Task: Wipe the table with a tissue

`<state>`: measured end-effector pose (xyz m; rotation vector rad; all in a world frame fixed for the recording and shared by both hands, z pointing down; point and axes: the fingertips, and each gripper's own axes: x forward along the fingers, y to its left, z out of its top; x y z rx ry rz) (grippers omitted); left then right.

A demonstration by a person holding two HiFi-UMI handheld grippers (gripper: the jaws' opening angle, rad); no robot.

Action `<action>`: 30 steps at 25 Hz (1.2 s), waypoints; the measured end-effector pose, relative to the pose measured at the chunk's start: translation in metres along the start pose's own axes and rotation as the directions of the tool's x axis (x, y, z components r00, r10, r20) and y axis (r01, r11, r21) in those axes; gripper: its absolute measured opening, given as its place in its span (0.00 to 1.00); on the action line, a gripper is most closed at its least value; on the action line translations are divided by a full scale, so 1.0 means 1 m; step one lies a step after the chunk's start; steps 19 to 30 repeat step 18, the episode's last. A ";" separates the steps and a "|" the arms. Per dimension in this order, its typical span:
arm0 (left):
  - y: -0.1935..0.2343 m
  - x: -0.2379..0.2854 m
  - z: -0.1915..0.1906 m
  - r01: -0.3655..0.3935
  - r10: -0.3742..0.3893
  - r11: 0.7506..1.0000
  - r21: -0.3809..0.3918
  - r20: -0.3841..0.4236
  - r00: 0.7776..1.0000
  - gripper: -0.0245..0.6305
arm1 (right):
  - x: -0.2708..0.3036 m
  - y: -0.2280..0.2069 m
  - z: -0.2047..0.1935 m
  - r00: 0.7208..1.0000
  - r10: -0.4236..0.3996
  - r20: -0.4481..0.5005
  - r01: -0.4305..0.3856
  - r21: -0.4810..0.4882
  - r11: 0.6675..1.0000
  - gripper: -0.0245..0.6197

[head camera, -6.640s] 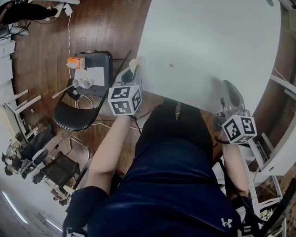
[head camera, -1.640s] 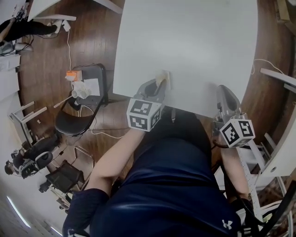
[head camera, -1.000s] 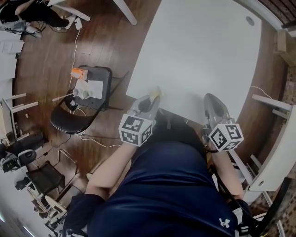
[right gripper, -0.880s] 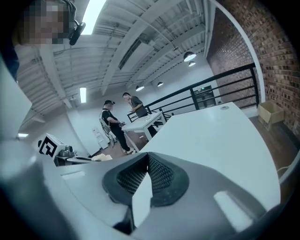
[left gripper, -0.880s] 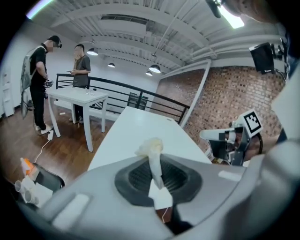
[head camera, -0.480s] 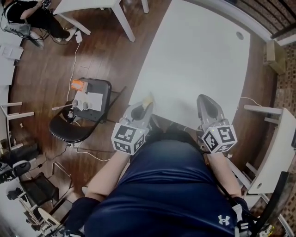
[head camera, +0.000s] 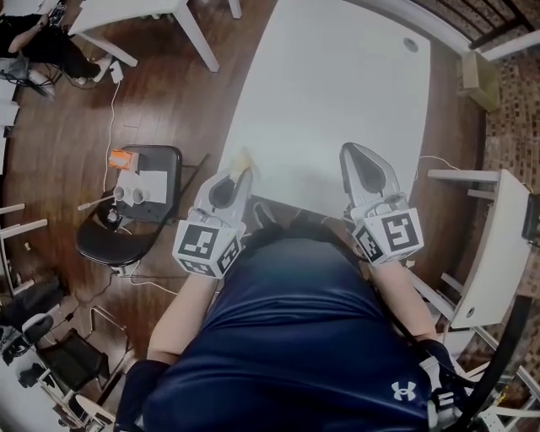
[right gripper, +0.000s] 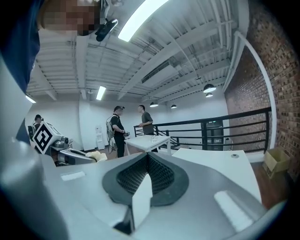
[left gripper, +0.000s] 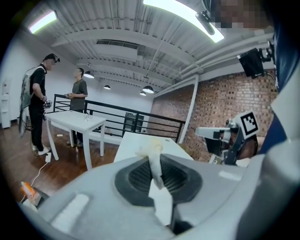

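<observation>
The white table (head camera: 337,93) stretches away from me in the head view. My left gripper (head camera: 239,171) hovers at the table's near left corner, shut on a crumpled pale tissue (head camera: 243,159). In the left gripper view the tissue (left gripper: 151,149) sticks out of the closed jaws of the left gripper (left gripper: 157,165), which is held level above the table (left gripper: 136,140). My right gripper (head camera: 354,153) is over the near edge on the right. Its jaws are shut with nothing between them in the right gripper view (right gripper: 146,157), where the tissue (right gripper: 96,156) shows at the left.
A black chair (head camera: 126,224) left of the table carries an orange box (head camera: 122,158), paper and small cups. Another white table (head camera: 126,13) stands at far left, with two people (left gripper: 42,93) beside it. A white shelf unit (head camera: 489,245) and a cardboard box (head camera: 478,80) lie to the right.
The left gripper, still holding the tissue, has pulled back from the tabletop toward the near left corner. The right gripper has risen beside it. More of the table's far end is in view.
</observation>
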<state>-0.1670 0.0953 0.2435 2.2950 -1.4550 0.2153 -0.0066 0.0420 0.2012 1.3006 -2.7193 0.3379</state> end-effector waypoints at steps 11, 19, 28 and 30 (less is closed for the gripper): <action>0.000 0.000 -0.004 -0.006 0.006 1.000 -0.014 -0.011 1.000 0.06 | 0.000 0.005 -0.002 1.000 0.020 0.000 -0.020 -0.018 1.000 0.05; -0.005 -0.002 -0.009 -0.015 0.015 1.000 -0.022 -0.016 1.000 0.06 | -0.003 0.003 -0.004 1.000 0.027 0.001 -0.027 -0.013 1.000 0.05; -0.005 -0.002 -0.009 -0.015 0.015 1.000 -0.022 -0.016 1.000 0.06 | -0.003 0.003 -0.004 1.000 0.027 0.001 -0.027 -0.013 1.000 0.05; -0.005 -0.002 -0.009 -0.015 0.015 1.000 -0.022 -0.016 1.000 0.06 | -0.003 0.003 -0.004 1.000 0.027 0.001 -0.027 -0.013 1.000 0.05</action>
